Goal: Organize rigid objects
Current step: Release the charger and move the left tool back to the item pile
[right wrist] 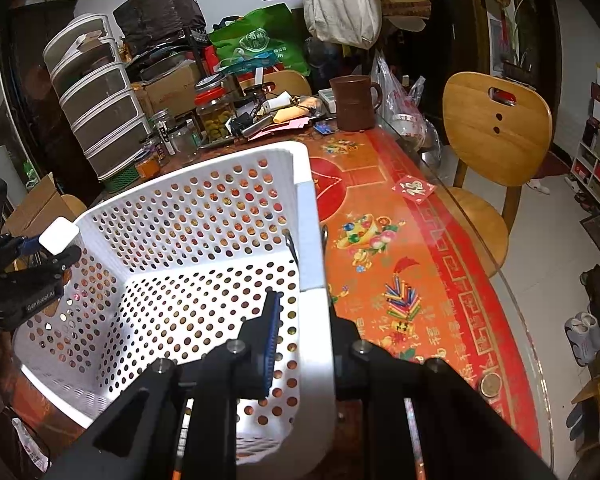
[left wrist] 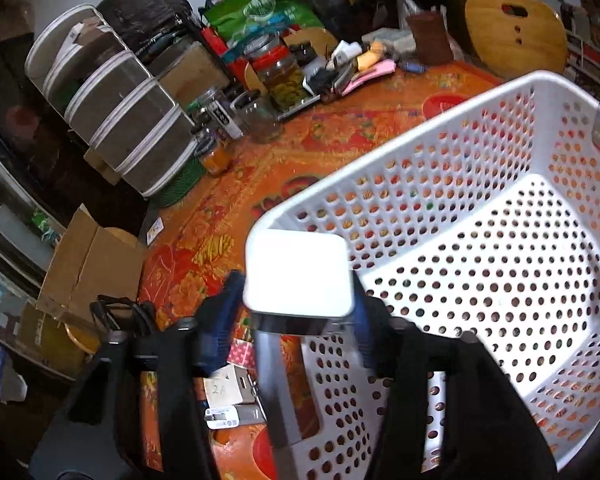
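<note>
While the left gripper [left wrist: 300,312] clamps a white box [left wrist: 298,274], the right gripper [right wrist: 304,320] pinches the basket [right wrist: 204,288] wall.
White box sits at the basket's rim corner, above the orange tablecloth [right wrist: 400,264]; right jaws closed on the wall, 1 finger inside.

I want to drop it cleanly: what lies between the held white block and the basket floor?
In the left wrist view, only the white basket's perforated wall and rim; its floor looks bare. The left tongs grip the white block.
</note>
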A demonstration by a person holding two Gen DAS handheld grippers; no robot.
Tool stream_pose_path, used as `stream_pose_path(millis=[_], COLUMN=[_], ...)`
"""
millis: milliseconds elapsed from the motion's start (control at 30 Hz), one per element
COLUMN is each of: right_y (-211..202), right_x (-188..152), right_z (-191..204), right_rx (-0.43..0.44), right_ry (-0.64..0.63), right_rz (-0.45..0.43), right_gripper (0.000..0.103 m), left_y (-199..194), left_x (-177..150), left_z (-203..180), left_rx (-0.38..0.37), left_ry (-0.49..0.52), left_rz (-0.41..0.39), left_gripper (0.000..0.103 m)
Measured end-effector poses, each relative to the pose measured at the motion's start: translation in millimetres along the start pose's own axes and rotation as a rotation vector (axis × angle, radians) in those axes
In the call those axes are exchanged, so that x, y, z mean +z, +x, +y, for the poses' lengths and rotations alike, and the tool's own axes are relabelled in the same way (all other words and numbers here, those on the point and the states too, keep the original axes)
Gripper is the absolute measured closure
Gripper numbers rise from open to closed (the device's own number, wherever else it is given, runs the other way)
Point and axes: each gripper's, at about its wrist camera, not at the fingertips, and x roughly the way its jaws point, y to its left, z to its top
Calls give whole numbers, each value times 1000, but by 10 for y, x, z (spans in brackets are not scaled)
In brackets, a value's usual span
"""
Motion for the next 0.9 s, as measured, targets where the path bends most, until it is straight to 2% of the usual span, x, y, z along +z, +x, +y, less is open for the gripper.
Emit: stream_pose_path(millis=[33,167,233,467,533,567,667,767,900], right_y=[-3,-4,-1,-10,-22,-25,-23,-20,-12], right_x=[3,10,14,13,10,12,21,15,20], right_z=[7,19,28,-4,-8,-1,8,14,15], right_rx=[-4,-13,-21,-20,-22,-26,-31,-36,-36], right_ry=[-2,-2,-4,11,11,10,5,5,7], right_rz=[0,2,3,2,3,3,7,7,8], right_gripper=[86,86,88,89,89,89,90,90,90], left_y=[-46,-362,-505,-570,-413,-279,197,522,573], left_x=[-6,-156,-264,-500,-660,-764,-1094,-1407,-1655], left_z=[53,489,722,1093,1255,1352,1604,1688,1610], left_rx=[-2,-65,-82,-69,-41,-16,-51,-47,-75], left_ry=[-12,-142,-187,-230,-252,-274,-368,-402,-424], left_rz=[-22,-107,-140,-157,-124,-92,29,117,126], left_gripper=[24,22,16,15,5,4,3,5,5])
